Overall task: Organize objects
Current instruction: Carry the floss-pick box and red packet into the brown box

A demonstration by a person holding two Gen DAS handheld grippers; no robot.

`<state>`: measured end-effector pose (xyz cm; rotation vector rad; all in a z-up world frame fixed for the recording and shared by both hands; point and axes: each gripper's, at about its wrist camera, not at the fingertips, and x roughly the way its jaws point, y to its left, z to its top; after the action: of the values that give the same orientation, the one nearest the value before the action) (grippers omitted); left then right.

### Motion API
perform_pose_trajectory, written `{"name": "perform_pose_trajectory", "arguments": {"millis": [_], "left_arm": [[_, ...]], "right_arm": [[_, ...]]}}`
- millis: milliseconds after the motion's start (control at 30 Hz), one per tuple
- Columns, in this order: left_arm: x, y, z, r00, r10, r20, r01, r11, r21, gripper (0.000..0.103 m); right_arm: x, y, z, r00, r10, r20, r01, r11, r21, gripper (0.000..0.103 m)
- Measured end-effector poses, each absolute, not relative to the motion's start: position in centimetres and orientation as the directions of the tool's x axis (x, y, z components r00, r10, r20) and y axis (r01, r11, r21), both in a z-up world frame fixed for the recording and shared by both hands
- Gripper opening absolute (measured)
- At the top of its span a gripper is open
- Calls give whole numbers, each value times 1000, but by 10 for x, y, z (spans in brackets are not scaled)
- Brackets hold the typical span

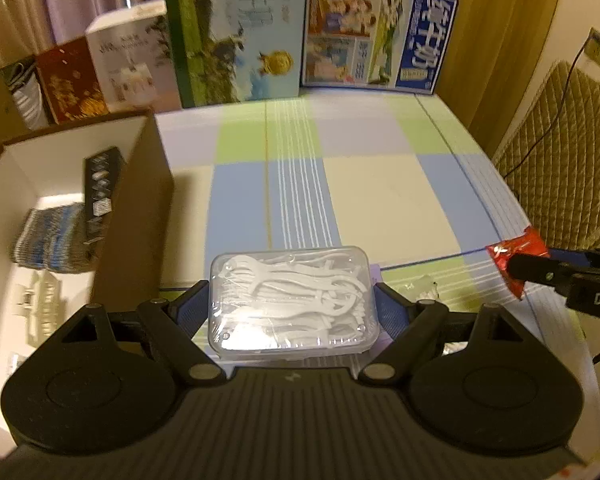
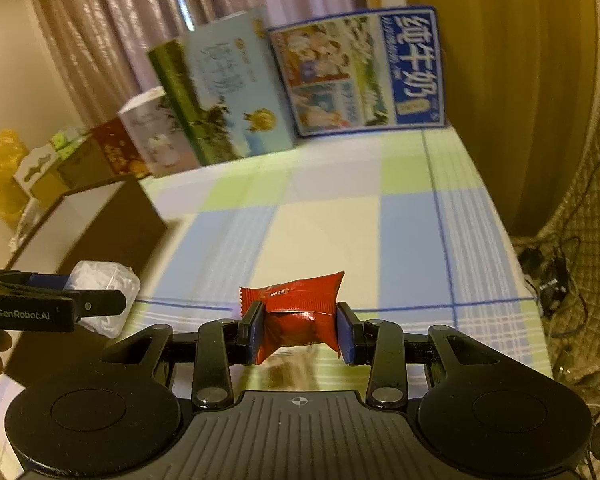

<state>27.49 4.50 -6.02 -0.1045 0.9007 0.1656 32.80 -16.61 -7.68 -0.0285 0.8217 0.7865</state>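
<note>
We grip a red snack packet (image 2: 300,312) between our right gripper (image 2: 300,334) pads, above the checked tablecloth (image 2: 340,216). To its left, our left gripper (image 2: 96,306) carries a clear box (image 2: 104,280), beside a brown carton (image 2: 112,224).
</note>
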Motion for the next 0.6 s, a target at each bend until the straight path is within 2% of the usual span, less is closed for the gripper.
{"name": "perform_pose_trajectory", "arguments": {"millis": [600], "left_arm": [[180, 119, -4, 627, 264, -733, -377, 926, 12, 83]], "right_arm": [[247, -54, -49, 203, 789, -580, -830, 453, 325, 35]]}}
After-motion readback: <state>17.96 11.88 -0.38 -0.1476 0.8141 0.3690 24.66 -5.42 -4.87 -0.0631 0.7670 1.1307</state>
